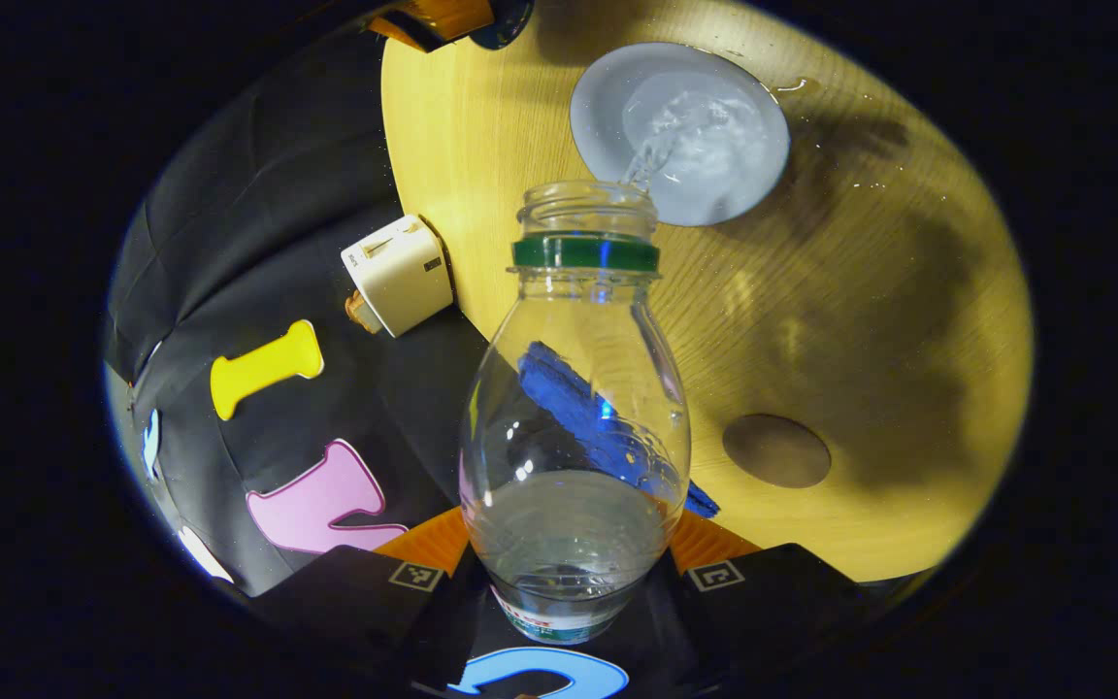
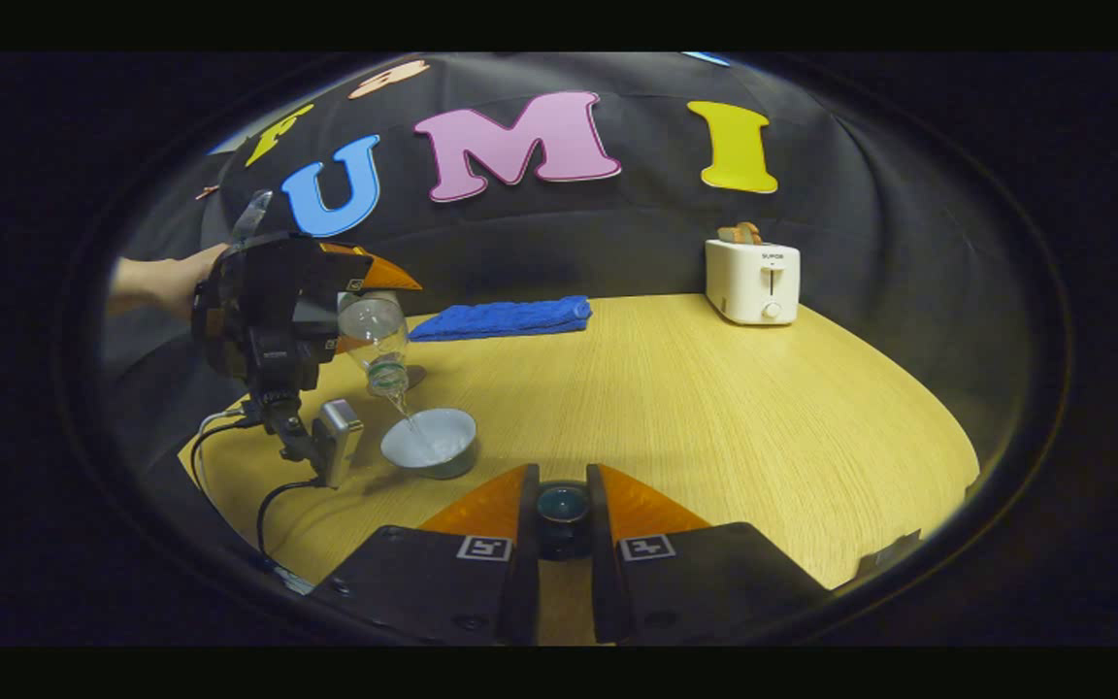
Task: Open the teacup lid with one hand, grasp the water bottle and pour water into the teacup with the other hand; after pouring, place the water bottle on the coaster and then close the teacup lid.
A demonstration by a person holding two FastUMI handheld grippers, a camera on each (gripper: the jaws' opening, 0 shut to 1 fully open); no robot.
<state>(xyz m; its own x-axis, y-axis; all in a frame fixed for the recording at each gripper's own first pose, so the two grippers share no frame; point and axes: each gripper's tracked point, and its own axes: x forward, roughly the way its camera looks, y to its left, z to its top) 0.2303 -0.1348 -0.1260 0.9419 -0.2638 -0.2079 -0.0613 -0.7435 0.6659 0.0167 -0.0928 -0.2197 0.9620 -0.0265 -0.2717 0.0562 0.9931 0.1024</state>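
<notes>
The left gripper (image 1: 569, 573) is clamped around the lower body of a clear plastic water bottle (image 1: 574, 427), tilted neck-down, long axis aimed at the pale ceramic teacup (image 1: 680, 131) on the wooden table (image 1: 870, 320). A thin stream enters the cup. Thin-walled and partly full, the bottle probably dents if squeezed. The right gripper (image 2: 563, 519) pinches the small dark lid (image 2: 563, 505).

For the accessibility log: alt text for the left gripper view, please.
The left gripper holds a tilted water bottle, pouring a stream into the open teacup on the wooden table. A round coaster lies nearer; a toaster stands at the table's edge.
</notes>
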